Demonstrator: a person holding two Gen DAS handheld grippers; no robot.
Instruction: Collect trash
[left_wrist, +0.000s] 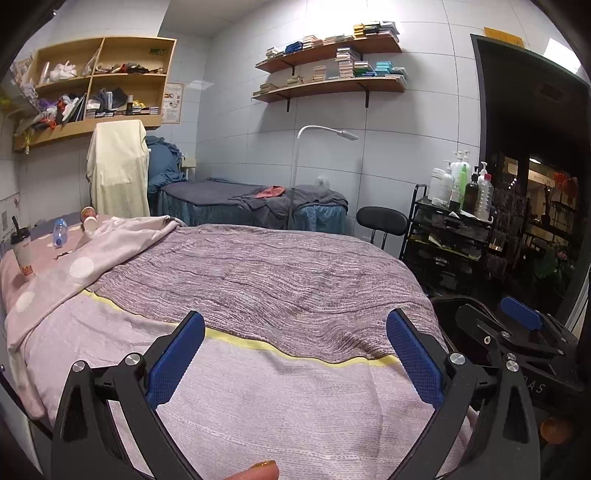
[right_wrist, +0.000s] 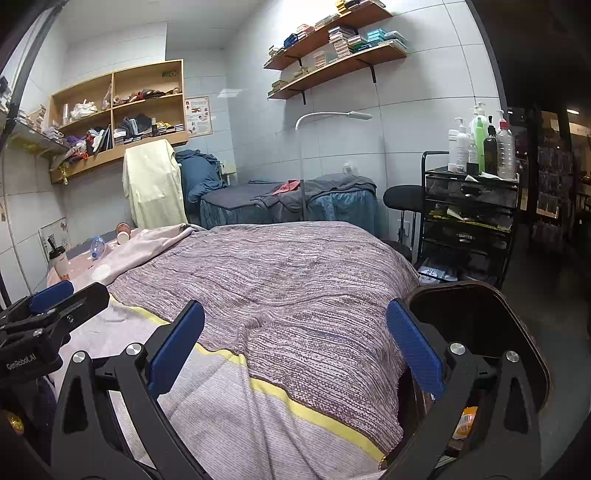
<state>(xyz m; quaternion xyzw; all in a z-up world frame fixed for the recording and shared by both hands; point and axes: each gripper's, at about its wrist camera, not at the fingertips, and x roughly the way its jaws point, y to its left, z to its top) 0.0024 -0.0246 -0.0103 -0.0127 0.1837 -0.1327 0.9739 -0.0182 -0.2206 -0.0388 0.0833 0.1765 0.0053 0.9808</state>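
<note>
The bed (left_wrist: 258, 280) fills the space in front of you, covered by a striped blanket (left_wrist: 280, 266) over a pale sheet, and all the trash sits at its far left end, well apart from both tools. That reach is your main risk: stretching across soft, rumpled bedding, you could drag a tool through the folded pink cover (left_wrist: 122, 243) and roll the items off the far edge, out of sight.

The trash bin (right_wrist: 476, 325) stands on the floor at the right corner of the bed, just beside your right tool (right_wrist: 295, 350) (something orange already lies inside it). It is low and partly hidden behind that tool, so a drop released too early could land on the blanket or the floor.

The drink cup (left_wrist: 23, 254) with a lid and straw stands upright on soft bedding at the left edge. I judge it the tippiest piece; a sideways nudge would topple it, and if any liquid remains (I cannot tell) it would soak the sheet.

The clear plastic bottle (left_wrist: 59, 232) lies on its side near the cup; being round, it may squirt out of a squeeze placed off centre.

The two small paper cups (left_wrist: 88, 218) by the cover's fold are light and could crush or flick away.

Your left tool (left_wrist: 295, 350) and right tool both stand wide open and empty, so nothing is secured yet.
</note>
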